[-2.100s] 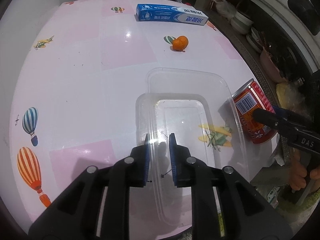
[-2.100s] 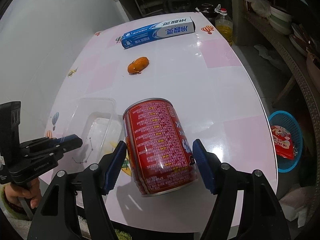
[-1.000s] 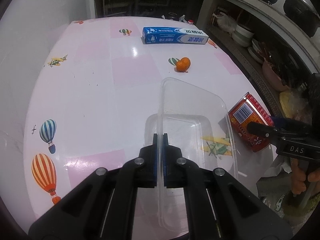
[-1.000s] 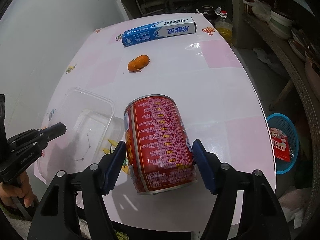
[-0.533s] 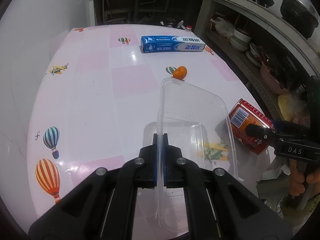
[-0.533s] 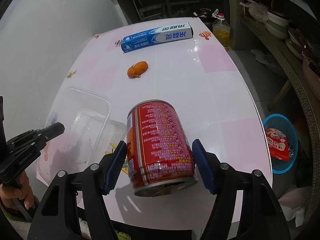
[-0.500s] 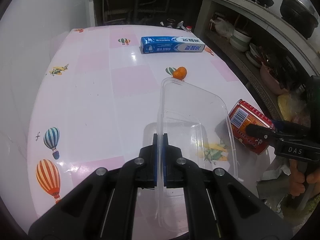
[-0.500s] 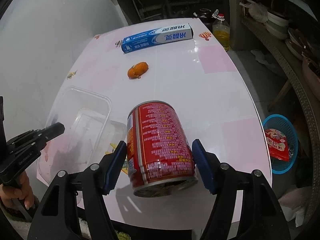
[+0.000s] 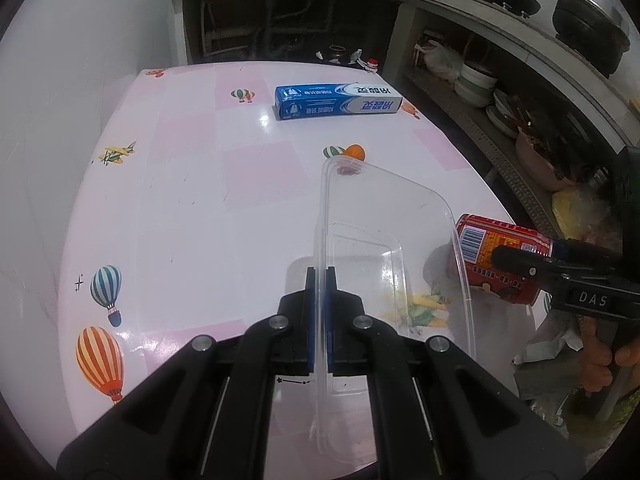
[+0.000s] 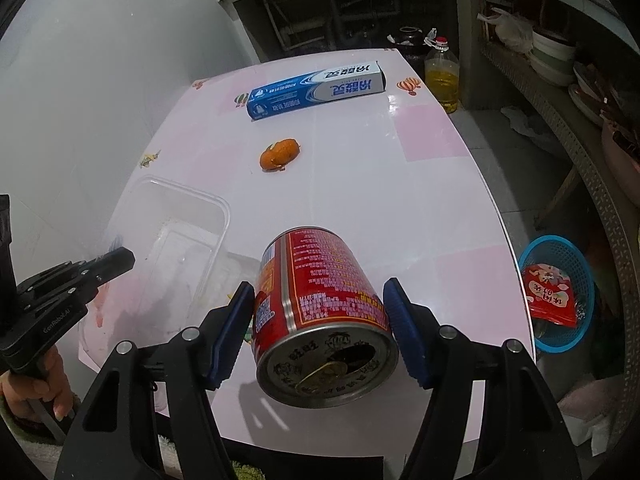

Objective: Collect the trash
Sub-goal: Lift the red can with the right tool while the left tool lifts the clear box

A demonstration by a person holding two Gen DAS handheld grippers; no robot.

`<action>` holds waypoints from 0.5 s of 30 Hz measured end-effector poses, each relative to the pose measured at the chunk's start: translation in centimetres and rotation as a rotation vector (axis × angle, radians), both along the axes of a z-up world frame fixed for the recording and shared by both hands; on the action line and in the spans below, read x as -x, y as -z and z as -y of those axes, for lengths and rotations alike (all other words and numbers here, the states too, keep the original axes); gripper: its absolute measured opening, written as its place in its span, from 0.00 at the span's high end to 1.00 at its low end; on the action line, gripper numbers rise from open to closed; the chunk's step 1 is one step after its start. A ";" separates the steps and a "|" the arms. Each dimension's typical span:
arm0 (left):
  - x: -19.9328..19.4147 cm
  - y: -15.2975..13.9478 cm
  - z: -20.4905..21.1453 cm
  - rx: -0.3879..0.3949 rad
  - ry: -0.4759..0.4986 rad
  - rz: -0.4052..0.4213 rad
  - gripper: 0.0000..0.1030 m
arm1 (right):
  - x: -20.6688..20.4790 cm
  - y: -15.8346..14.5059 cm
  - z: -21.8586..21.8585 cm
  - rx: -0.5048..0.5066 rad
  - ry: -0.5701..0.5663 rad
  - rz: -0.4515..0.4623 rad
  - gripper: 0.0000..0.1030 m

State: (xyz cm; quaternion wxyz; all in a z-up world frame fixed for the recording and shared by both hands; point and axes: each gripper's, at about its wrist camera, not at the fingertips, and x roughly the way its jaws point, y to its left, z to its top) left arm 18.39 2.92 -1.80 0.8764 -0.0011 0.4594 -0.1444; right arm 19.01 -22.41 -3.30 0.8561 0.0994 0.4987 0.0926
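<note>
Can point(image 10: 320, 308) tipped up, between right fingers point(image 10: 404, 332)

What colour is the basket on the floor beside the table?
The basket is blue; the right wrist view shows it best.

Both fisheye views are bright in the middle and fall to black, curved corners. Light from overhead puts white glare spots on the glossy worktop point(image 9: 192, 208) near 12 o'clock. Soft shadows lie under the red can point(image 10: 320, 304) and the clear container point(image 9: 384, 240). Shelves at 1 to 3 o'clock stay dim and bent. Focus is sharp, without motion blur.
</note>
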 end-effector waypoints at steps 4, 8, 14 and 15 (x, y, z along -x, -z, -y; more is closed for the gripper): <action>0.2 -0.2 0.1 0.002 0.001 0.003 0.98 | 0.2 -0.3 0.2 0.001 0.004 0.006 0.37; 0.2 -0.2 0.0 0.003 0.001 0.003 0.98 | 0.2 -0.5 0.3 0.003 0.003 0.005 0.37; 0.2 -0.2 0.1 0.007 0.003 -0.003 0.98 | 0.2 -0.6 0.3 0.020 0.007 -0.003 0.37; 0.2 -0.2 0.1 0.009 0.004 -0.005 0.98 | 0.2 -0.7 0.3 0.022 0.007 -0.006 0.37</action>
